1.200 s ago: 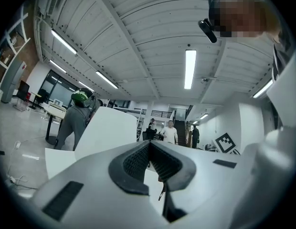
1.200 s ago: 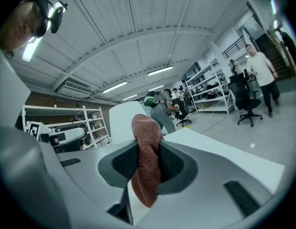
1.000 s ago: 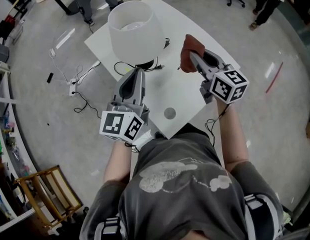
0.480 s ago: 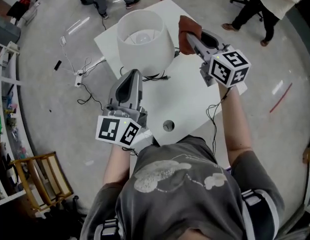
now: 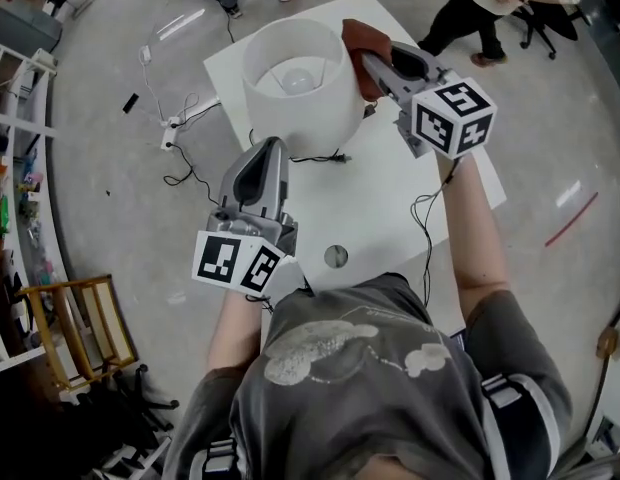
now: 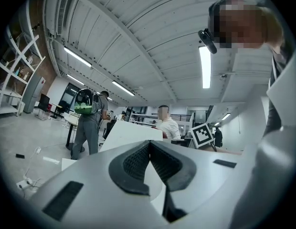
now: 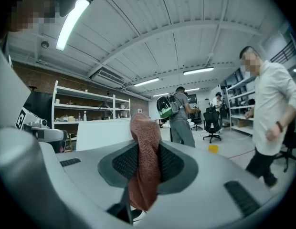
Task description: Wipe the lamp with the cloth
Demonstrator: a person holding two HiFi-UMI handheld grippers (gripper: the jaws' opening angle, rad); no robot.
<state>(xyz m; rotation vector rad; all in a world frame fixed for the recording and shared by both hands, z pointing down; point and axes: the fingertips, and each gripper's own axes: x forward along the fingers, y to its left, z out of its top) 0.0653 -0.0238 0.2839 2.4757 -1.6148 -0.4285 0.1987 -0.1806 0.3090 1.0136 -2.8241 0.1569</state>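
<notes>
Right gripper (image 5: pixel 374 64) was pinching the reddish-brown cloth (image 5: pixel 356 43) right by the white lampshade (image 5: pixel 290 98) rim, over the table (image 5: pixel 390 208). Left gripper (image 5: pixel 269 150) was pressed together, empty, just beside the shade.

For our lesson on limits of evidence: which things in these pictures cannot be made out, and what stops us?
- Lamp base: head view, hidden beneath the lampshade; only the cord shows.
- Whether the cloth touches the lampshade: head view looks from above, so their outlines meet without proving contact; the right gripper view shows only the right tool shut on it.
- Contents of the shelf: head view's left edge, cut off and too small.
</notes>
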